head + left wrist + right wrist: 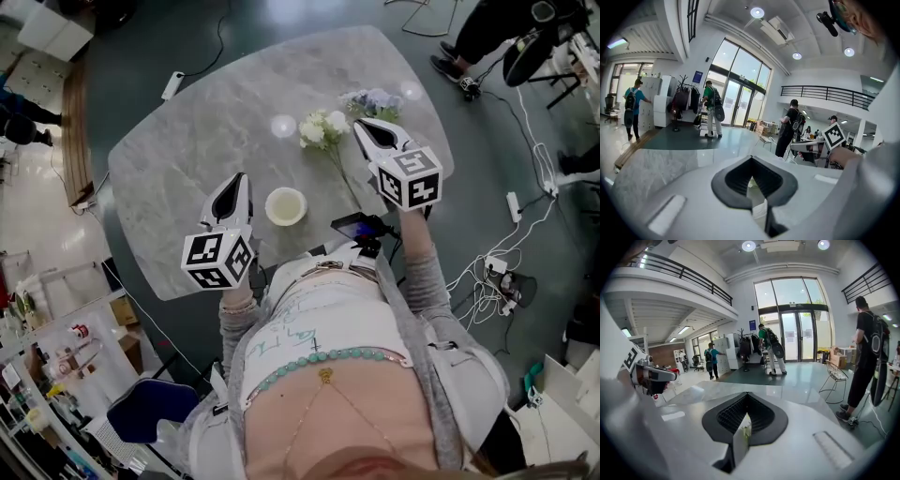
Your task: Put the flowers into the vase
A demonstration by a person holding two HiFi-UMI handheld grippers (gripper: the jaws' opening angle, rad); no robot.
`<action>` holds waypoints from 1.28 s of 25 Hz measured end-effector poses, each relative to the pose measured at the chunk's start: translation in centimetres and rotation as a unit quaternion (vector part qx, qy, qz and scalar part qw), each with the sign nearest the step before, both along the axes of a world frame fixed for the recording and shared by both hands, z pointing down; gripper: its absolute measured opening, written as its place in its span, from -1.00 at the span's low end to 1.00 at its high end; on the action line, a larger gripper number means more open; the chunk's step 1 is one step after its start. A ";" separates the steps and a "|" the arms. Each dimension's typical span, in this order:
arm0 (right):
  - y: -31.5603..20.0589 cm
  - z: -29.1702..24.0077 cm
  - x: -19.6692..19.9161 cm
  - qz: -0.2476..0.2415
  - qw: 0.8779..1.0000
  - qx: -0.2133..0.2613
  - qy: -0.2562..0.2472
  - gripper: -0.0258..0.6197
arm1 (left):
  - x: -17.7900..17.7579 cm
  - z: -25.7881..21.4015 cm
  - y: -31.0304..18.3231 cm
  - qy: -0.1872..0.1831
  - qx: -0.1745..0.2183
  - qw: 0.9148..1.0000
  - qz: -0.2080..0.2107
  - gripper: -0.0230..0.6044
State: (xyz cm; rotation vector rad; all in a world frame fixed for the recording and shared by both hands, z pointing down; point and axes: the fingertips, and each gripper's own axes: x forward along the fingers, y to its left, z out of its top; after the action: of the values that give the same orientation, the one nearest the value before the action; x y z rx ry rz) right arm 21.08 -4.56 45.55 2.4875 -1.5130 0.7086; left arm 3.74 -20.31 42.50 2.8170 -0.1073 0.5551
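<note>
A bunch of white flowers (323,128) lies on the grey marble table (178,159), its green stem (345,180) running toward me. Pale blue flowers (373,101) lie just behind it at the far right. A cream vase (285,206), seen from above, stands near the table's front edge. My right gripper (361,125) hovers shut just right of the white blooms, with nothing in it. My left gripper (240,180) is shut and empty, left of the vase. Both gripper views look out level across the hall; the jaws (751,161) (746,394) meet, and neither the flowers nor the vase shows.
A black phone-like device (360,227) sits at my chest by the table's front edge. Cables and power strips (513,206) lie on the floor to the right. People stand and walk in the hall beyond (866,362).
</note>
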 end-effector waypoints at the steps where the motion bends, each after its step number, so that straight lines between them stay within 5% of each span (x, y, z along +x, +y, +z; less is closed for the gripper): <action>1: 0.0 0.4 0.2 -0.003 1.000 -0.002 -0.002 -0.84 | 0.0 0.1 0.1 -0.002 0.000 1.000 -0.002 -0.93; 32: -1.3 15.6 1.4 -0.081 0.987 -0.117 -0.080 -0.84 | -4.5 2.3 0.9 -0.045 -0.021 0.995 -0.089 -0.93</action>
State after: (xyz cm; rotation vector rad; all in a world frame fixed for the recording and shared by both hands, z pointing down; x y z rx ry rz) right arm 22.52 -5.88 61.12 2.1545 -1.5585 1.0121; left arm -0.78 -19.42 44.82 2.7069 -0.3570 0.6335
